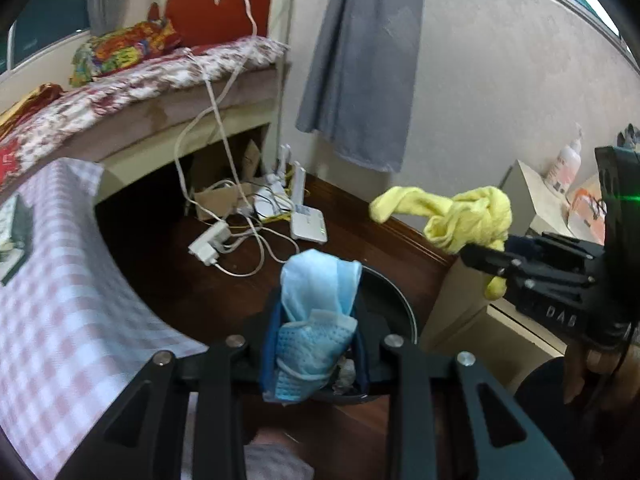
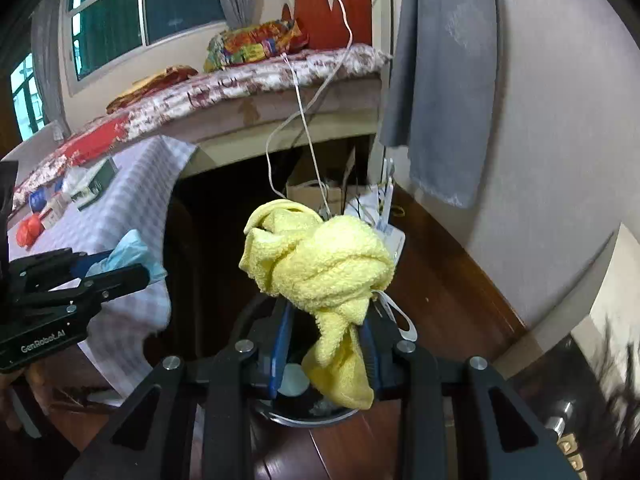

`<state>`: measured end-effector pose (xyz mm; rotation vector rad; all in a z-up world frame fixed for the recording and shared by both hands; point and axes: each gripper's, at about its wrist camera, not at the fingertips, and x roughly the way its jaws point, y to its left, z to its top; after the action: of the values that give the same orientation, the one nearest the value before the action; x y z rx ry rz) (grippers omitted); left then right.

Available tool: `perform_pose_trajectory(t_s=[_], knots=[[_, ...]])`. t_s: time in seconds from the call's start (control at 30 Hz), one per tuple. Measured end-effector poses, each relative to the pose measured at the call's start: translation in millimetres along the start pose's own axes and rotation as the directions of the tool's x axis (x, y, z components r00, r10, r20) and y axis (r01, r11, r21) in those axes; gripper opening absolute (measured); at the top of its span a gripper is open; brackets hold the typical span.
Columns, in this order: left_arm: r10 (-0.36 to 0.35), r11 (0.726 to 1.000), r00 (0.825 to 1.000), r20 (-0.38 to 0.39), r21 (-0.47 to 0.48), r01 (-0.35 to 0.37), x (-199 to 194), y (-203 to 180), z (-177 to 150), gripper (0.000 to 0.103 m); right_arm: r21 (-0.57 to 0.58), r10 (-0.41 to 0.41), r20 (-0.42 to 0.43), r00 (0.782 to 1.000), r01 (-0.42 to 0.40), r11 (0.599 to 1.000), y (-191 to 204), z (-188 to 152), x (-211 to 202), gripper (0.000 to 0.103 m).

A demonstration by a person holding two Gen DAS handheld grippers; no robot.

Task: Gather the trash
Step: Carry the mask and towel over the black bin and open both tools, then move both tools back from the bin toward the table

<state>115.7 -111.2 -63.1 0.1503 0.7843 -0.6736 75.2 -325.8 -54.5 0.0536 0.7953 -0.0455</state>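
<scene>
Over the bin (image 1: 394,300), the left gripper (image 1: 314,344) is pinching a face mask (image 1: 316,304) and the right gripper (image 2: 326,354) is clamping a yellow cloth (image 2: 320,264), whose hanging folds risk snagging and missing the bin.

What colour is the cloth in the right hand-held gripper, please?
Pale yellow cloth, best seen in the right wrist view.

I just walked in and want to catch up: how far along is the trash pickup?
Done: some scraps already lie in the round black bin on the floor. In hand: the left tongs grip a crumpled light-blue face mask, the right tongs a knotted yellow terry cloth, both above the bin. Left: dropping both in.
</scene>
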Motion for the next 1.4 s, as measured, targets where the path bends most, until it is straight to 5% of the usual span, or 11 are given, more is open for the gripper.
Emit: perform_pose_trajectory(t_s=[0.4, 0.8, 0.83, 0.9, 0.97, 1.03, 1.07, 1.4], knots=[[-0.04, 0.999, 0.992, -0.117, 0.005, 0.041, 63.2, -6.7, -6.3, 0.032, -0.03, 0.008, -0.119, 0.993, -0.012, 0.999, -21.4, -27.3, 52.4, 0.034], [-0.134, 0.984, 0.961, -0.243, -0.149, 0.099, 116.4, 8.9, -30.4, 0.034, -0.133, 0.086, -0.292, 0.952, -0.129, 0.983, -11.5, -44.6, 126.8, 0.035], [-0.152, 0.98, 0.956, -0.25, -0.162, 0.113, 120.3, 10.0, -32.3, 0.037, -0.135, 0.094, -0.301, 0.949, -0.14, 0.981, -11.9, -45.9, 131.3, 0.035], [-0.192, 0.97, 0.946, -0.261, -0.197, 0.142, 128.3, 13.2, -36.1, 0.062, -0.138, 0.113, -0.314, 0.943, -0.163, 0.977, -13.8, -47.5, 139.2, 0.036], [-0.153, 0.973, 0.954, -0.259, -0.209, 0.099, 131.8, 16.7, -37.2, 0.087, -0.169, 0.098, -0.322, 0.942, -0.159, 0.973, -13.6, -48.8, 144.6, 0.043], [-0.137, 0.969, 0.955, -0.264, -0.236, 0.073, 132.6, 20.9, -38.1, 0.091, -0.168, -0.004, -0.318, 0.948, -0.052, 0.984, -22.5, -48.6, 151.2, 0.083], [-0.117, 0.97, 0.957, -0.267, -0.237, 0.053, 132.6, 22.1, -38.3, 0.094, -0.147, -0.023, -0.309, 0.951, -0.024, 0.989, -28.8, -48.8, 150.2, 0.089], [-0.02, 0.99, 0.971, -0.237, -0.142, -0.014, 116.7, 5.0, -36.5, 0.102, -0.038, -0.059, -0.289, 0.956, 0.051, 0.998, -52.3, -44.3, 138.3, 0.096]])
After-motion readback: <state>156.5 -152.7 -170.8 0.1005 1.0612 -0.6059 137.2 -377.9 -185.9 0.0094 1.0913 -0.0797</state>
